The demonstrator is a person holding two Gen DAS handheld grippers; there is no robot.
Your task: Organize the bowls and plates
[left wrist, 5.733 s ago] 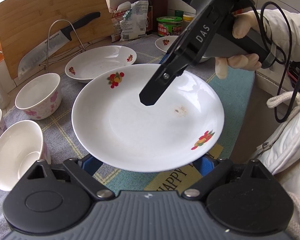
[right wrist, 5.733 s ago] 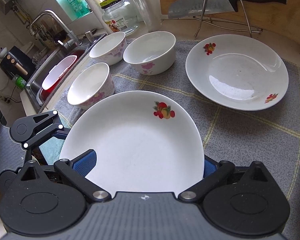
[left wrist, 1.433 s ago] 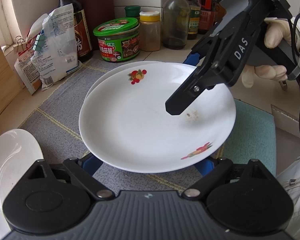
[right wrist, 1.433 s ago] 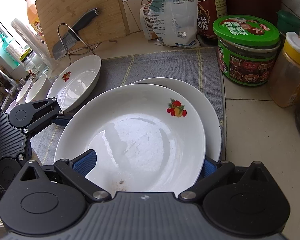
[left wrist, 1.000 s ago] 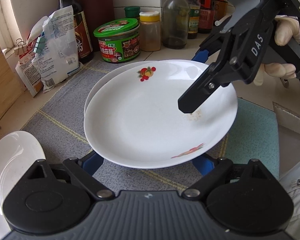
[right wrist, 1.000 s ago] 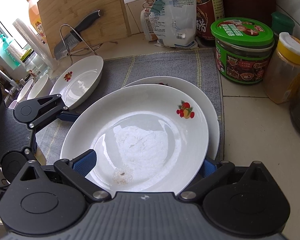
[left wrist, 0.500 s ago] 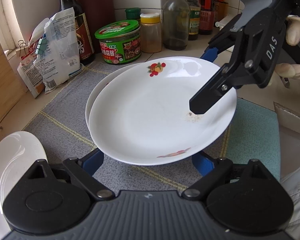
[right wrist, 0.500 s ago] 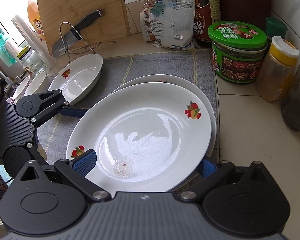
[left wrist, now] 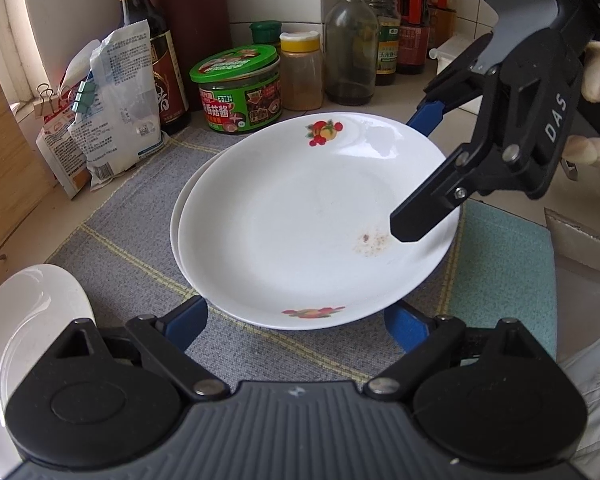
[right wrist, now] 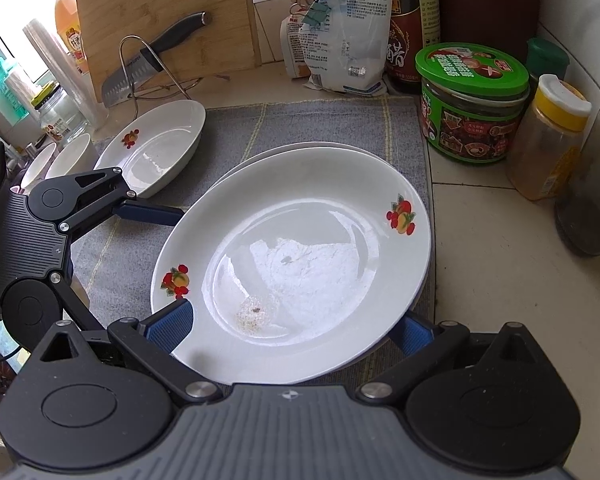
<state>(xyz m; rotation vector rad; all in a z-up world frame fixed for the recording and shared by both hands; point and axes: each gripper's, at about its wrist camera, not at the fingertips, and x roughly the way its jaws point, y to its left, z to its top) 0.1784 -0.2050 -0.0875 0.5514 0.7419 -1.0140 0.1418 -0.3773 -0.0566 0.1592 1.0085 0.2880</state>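
Both grippers are cradling the top plate (left wrist: 300, 216) at frame centre, over a second plate (right wrist: 300, 150) on the grey mat (left wrist: 140, 220). The left gripper (left wrist: 296, 316) and right gripper (right wrist: 296, 320) are each holding jaws spread, blue pads bracketing its rim; whether they are pressing, I cannot tell.

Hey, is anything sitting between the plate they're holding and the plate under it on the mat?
Nothing visible. The top plate sits almost directly over the lower plate, whose back rim shows bare. Only the blue fingers reach under its edges.
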